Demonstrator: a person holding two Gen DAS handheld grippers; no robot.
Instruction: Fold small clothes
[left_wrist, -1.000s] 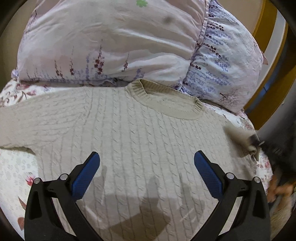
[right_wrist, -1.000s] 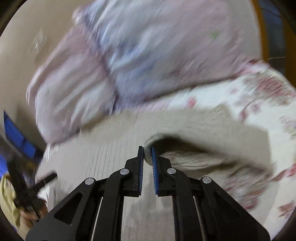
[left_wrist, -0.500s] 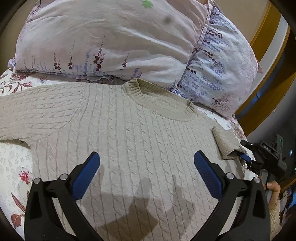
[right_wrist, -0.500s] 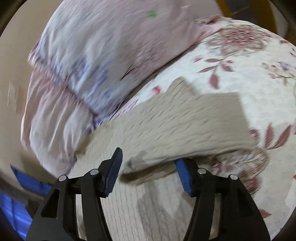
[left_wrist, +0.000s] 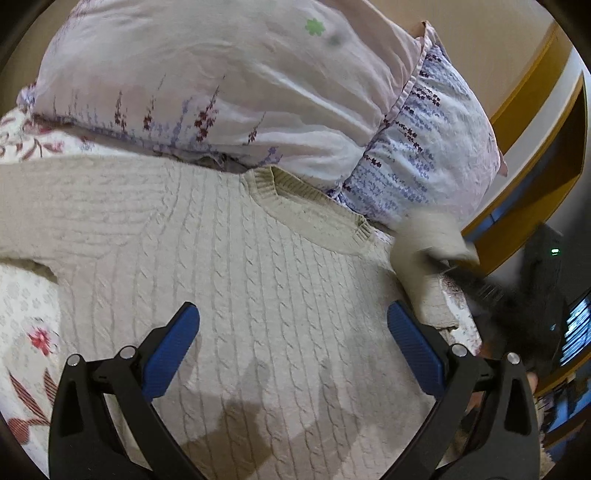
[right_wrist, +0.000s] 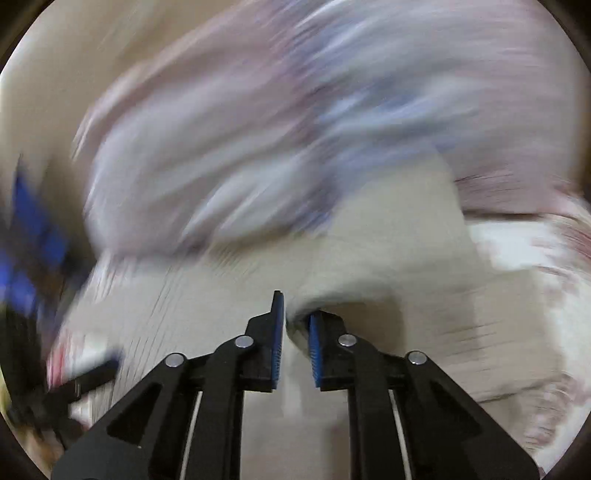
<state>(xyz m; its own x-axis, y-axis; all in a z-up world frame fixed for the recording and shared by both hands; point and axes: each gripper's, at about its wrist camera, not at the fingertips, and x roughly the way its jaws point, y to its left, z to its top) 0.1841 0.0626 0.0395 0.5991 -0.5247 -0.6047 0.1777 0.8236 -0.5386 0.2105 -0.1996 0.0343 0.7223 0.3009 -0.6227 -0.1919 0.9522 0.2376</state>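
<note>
A cream cable-knit sweater (left_wrist: 236, 280) lies flat on the bed, collar toward the pillows. My left gripper (left_wrist: 293, 325) is open and hovers over the sweater's lower body, holding nothing. My right gripper (right_wrist: 296, 325) is shut on the sweater's right sleeve (right_wrist: 388, 280); in the left wrist view that sleeve (left_wrist: 424, 240) is lifted and blurred at the sweater's right side, with the right gripper (left_wrist: 480, 291) a dark blur below it. The right wrist view is heavily motion-blurred.
Two floral pillows (left_wrist: 229, 85) lie behind the collar. A floral bedsheet (left_wrist: 29, 332) shows at the left. A yellow wooden frame (left_wrist: 535, 147) and the bed's right edge are at the right.
My right gripper, open half a second ago, has shut on the right sleeve and lifted it up. My left gripper has stayed open over the sweater's body.
</note>
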